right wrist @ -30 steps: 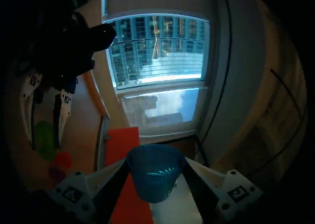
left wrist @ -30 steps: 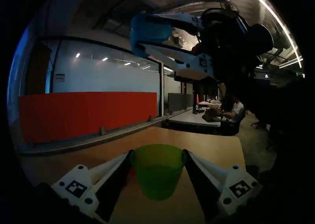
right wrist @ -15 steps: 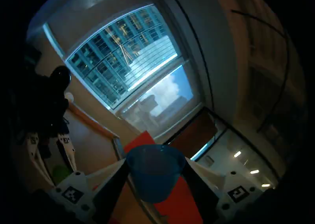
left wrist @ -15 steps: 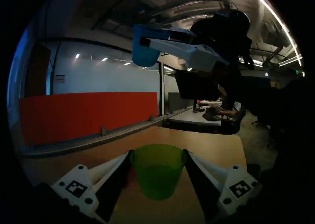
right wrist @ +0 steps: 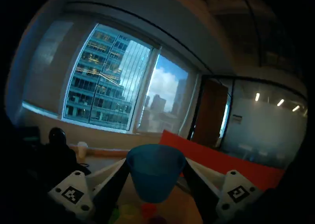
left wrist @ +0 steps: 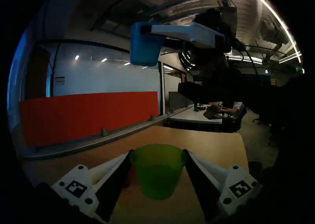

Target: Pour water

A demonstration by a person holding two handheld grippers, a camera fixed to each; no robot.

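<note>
From the left gripper view, the left gripper (left wrist: pixel 157 154) is clamped on a green cup (left wrist: pixel 158 173), one finger pressing each side just under the rim. The cup stands upright over the near end of a wooden table (left wrist: pixel 214 145); whether its base touches the wood I cannot tell. High above and beyond it the right gripper (left wrist: pixel 151 33) reaches in from the right with a blue cup (left wrist: pixel 144 50) nipped at its tip, mouth up and close to level, well apart from the green one. An orange panel (left wrist: pixel 86 113) runs along the far edge of the table, with a glass wall behind it, and a person (left wrist: pixel 233 110) sits at a desk farther back. From the right gripper view, the blue cup sits upright between the right gripper's fingers, both pressing its sides, so that claw is closed on it. Behind it are a big window (right wrist: pixel 110 94) full of towers and sky, a paper cup (right wrist: pixel 82 149) on the sill, and the orange panel off to the right. Low under the blue cup lie green and red blurs, too dim to name.
</note>
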